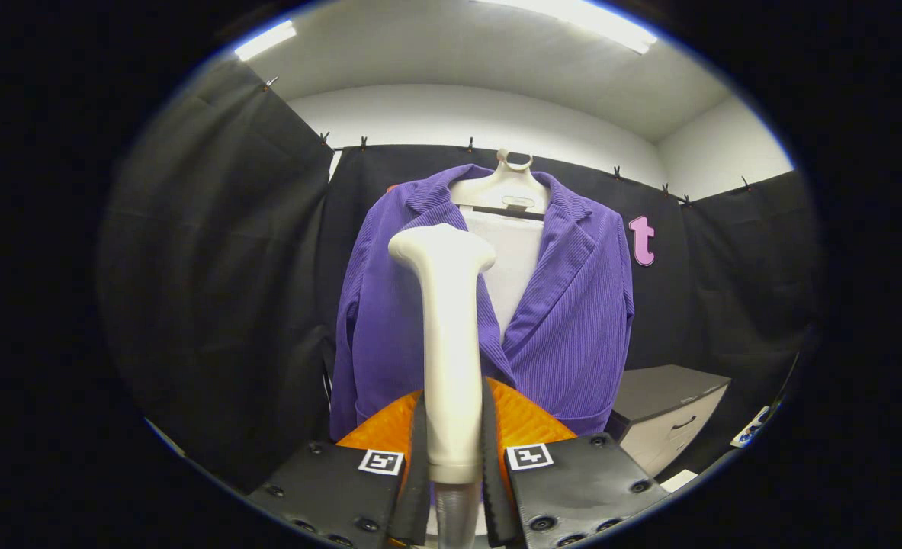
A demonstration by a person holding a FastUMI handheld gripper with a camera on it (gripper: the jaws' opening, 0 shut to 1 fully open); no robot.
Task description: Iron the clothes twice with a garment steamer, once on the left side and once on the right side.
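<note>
A purple corduroy jacket point(565, 320) hangs on a white hanger point(505, 187) against the black cloth wall, over a white shirt point(513, 263). My gripper point(451, 438) is shut on the white handle of the garment steamer point(447, 328), which stands upright between the fingers. The steamer's head point(441, 248) rises in front of the jacket's left half, short of the cloth as far as I can tell. The steamer's lower handle continues down below the fingers.
A grey drawer cabinet point(668, 412) stands low at the right of the jacket. Black cloth walls close in on the left and right. A small object point(752, 428) lies at the far right edge.
</note>
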